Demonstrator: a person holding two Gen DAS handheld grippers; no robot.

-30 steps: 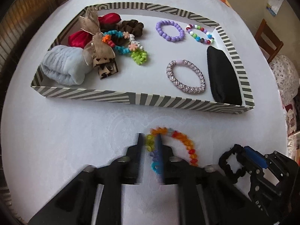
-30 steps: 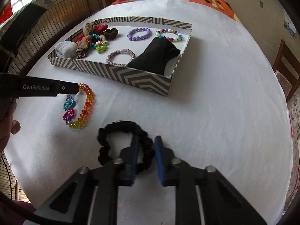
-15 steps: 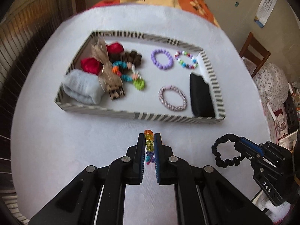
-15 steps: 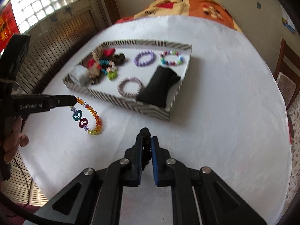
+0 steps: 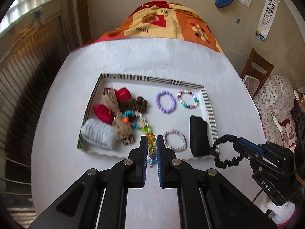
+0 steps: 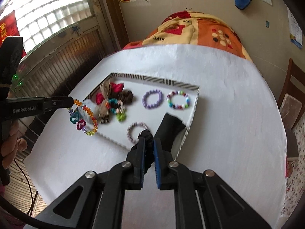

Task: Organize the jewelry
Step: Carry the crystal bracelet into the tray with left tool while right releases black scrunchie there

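A: In the left wrist view, what does the left gripper (image 5: 152, 148) have?

B: Its two jaws are clamped on the rainbow bead bracelet (image 5: 151, 147), seen edge-on between them at lower centre, above the white table (image 5: 57, 133). Behind it, in the middle of the frame, sits the striped tray (image 5: 208, 110).

A: And inside the tray?

B: At its left, a grey scrunchie (image 5: 97, 133), a red scrunchie (image 5: 103, 111), a brown scrunchie (image 5: 138, 104), a tan bow (image 5: 118, 122) and a flower bead bracelet (image 5: 137, 121), all bunched together. Toward the right, a purple bead bracelet (image 5: 165, 102) lies just beside a multicolour bead bracelet (image 5: 188, 99). Nearer the camera lie a woven pink bracelet (image 5: 174, 140) and a black pouch (image 5: 198, 135) against the right wall.

A: Is the other tool visible there?

B: Yes, at lower right the right gripper (image 5: 240, 143) pinches a black scrunchie (image 5: 226, 151), whose loop hangs in the air by the tray's near right corner.

A: Now the right wrist view.

B: At lower centre the right gripper (image 6: 148, 145) is closed on the black scrunchie (image 6: 146, 135), bunched between the pads. The left gripper (image 6: 72, 101) reaches in from the left edge, its tips shut on the rainbow bead bracelet (image 6: 83, 117), which dangles over the tray's near left corner. A hand (image 6: 11, 145) holds that tool at the far left. The striped tray (image 6: 193, 112) lies mid-frame on the table.
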